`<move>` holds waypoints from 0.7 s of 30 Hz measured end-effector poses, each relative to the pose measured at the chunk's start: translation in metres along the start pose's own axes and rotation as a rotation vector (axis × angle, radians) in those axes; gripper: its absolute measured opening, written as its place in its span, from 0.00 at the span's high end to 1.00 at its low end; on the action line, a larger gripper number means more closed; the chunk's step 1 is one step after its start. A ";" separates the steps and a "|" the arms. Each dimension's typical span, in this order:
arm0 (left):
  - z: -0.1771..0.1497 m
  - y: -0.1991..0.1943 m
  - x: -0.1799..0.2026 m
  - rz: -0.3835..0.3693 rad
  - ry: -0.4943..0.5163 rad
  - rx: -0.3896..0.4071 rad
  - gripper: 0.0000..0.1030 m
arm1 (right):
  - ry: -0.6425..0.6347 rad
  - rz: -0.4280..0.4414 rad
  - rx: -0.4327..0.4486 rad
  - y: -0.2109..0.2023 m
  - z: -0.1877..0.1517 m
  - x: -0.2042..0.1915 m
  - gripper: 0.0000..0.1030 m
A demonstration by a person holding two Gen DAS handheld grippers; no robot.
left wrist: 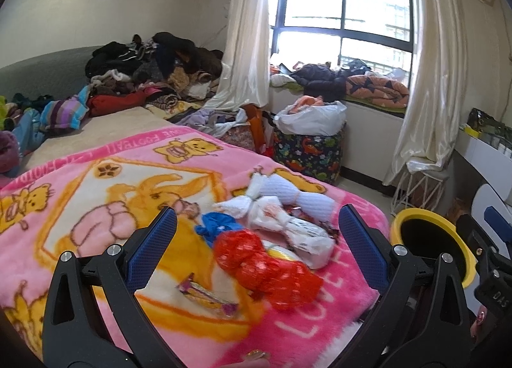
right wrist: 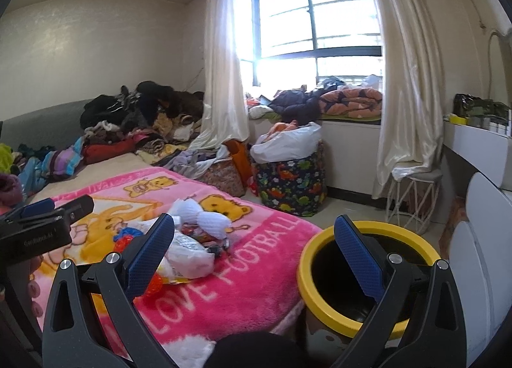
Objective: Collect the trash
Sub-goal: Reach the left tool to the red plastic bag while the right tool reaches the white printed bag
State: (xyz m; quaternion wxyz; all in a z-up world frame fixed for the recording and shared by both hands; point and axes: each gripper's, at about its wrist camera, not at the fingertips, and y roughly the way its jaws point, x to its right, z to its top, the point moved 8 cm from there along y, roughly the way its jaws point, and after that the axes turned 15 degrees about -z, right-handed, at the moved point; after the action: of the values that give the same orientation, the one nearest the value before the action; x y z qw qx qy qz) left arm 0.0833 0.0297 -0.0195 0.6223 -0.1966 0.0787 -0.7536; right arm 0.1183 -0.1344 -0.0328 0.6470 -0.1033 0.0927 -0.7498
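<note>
Your blanket [left wrist: 105,208] is fuzzy pink fleece, and the red net [left wrist: 268,268] on it looks like glossy plastic mesh. The bin [right wrist: 368,275] has a smooth matt yellow rim; your tool pads [left wrist: 361,240] are dimpled blue rubber.

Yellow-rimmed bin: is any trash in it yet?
No: the right wrist view shows the bin dark and bare inside, while the trash lies on the blanket.

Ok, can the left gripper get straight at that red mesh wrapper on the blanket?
Probably yes. The left gripper is open, and the red mesh wrapper lies right between its fingers on the pink blanket, with nothing on top of it. White wrappers crowd its far side only.
</note>
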 end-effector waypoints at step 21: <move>0.001 0.004 -0.111 0.077 -0.154 -0.031 0.10 | -0.121 0.281 -0.140 0.051 0.006 -0.109 0.06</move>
State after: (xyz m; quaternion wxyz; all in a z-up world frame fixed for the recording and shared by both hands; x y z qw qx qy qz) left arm 0.1038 0.1362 -0.0420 0.6518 -0.2606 0.0500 -0.7105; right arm 0.1842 -0.0343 -0.0453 0.7410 -0.1793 0.1193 -0.6360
